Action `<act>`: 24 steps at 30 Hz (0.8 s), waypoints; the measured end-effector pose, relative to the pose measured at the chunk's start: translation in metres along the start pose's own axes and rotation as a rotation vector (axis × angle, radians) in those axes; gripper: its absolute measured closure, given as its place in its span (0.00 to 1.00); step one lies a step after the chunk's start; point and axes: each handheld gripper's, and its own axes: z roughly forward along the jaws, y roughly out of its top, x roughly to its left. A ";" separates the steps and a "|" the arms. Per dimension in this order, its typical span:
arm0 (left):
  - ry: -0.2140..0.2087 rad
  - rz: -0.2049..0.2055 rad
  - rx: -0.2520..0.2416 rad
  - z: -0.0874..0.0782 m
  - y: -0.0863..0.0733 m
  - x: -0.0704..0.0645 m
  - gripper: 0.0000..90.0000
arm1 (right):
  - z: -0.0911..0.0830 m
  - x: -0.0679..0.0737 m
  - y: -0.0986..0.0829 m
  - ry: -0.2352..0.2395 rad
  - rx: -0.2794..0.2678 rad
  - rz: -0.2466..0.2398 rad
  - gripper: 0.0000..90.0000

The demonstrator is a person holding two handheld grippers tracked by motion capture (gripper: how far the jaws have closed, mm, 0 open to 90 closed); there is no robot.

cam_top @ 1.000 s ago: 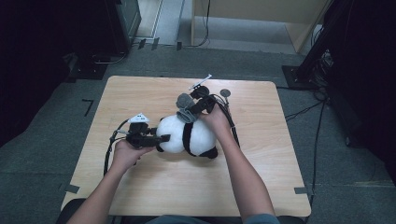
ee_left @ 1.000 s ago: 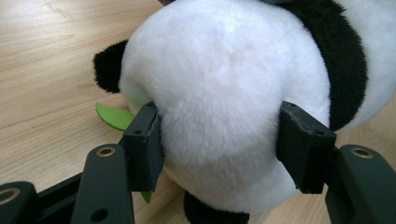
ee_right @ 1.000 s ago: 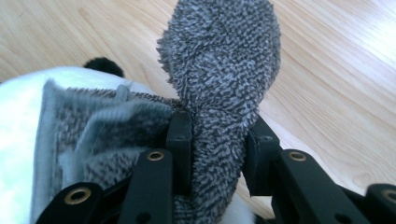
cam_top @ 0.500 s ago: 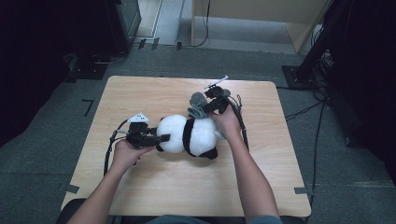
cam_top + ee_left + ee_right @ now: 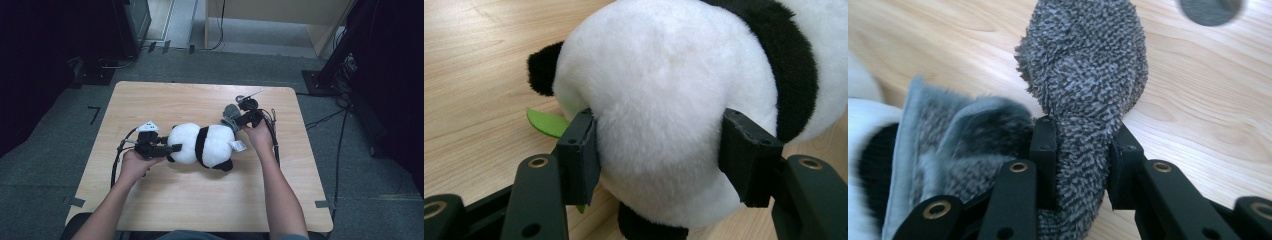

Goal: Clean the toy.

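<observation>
Here, one plush panda clamped by left hand-held gripper, right hand-held gripper pinching seemingly one grey sock

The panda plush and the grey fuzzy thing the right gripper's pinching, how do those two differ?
The panda plush is white with black patches; the grey fuzzy piece is one speckled grey. The panda is far bigger and rounded, the grey piece small and floppy. The left gripper spreads wide around the panda's white bulk, while the right gripper pinches the grey piece in a narrow gap. Both are soft and each is clamped by a gripper.
</observation>
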 end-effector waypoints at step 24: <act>-0.008 0.013 -0.010 0.000 0.000 0.001 0.42 | -0.054 0.105 0.080 0.128 -0.250 -0.185 0.80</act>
